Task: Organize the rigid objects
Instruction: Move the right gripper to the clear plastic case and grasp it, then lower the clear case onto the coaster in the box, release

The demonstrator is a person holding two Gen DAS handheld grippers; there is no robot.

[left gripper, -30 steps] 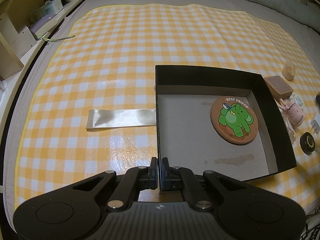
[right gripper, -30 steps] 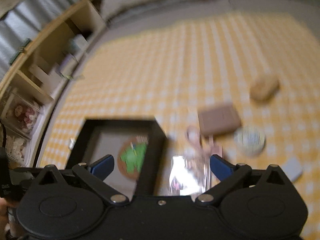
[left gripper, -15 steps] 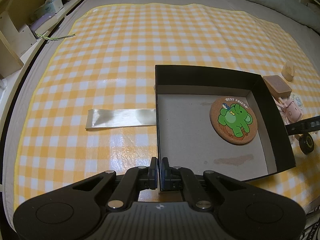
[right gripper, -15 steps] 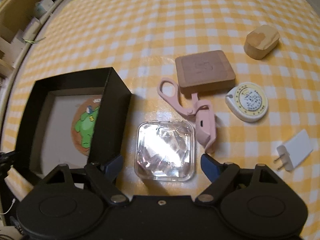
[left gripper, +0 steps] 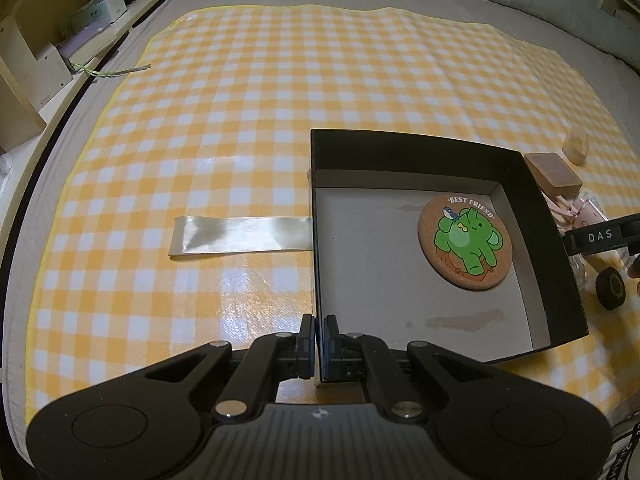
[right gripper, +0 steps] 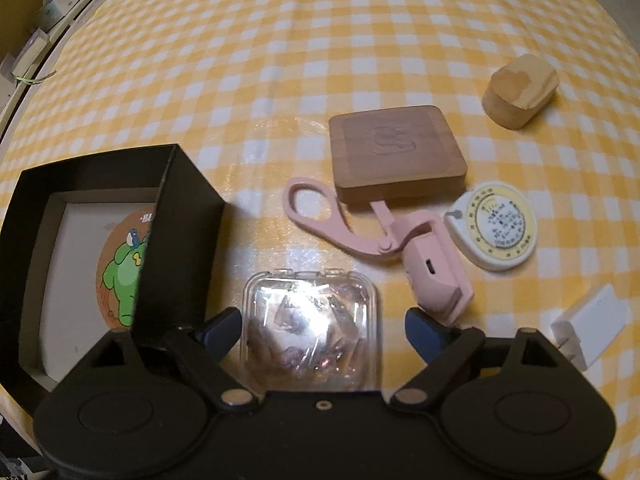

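Note:
A black box with a grey floor holds a round cork coaster printed with a green elephant. My left gripper is shut on the box's near left wall. The box and coaster also show in the right wrist view. My right gripper is open, its blue fingertips on either side of a clear plastic case lying just right of the box. Its black finger shows at the left wrist view's right edge.
On the yellow checked cloth lie a pink folding tool, a brown wooden square block, a round tape measure, a light wooden block, a white plug and a shiny ribbon strip. Shelves stand far left.
My right gripper has come down and forward over the clear case, so the case now sits between its open fingers. The left gripper and the box have not moved.

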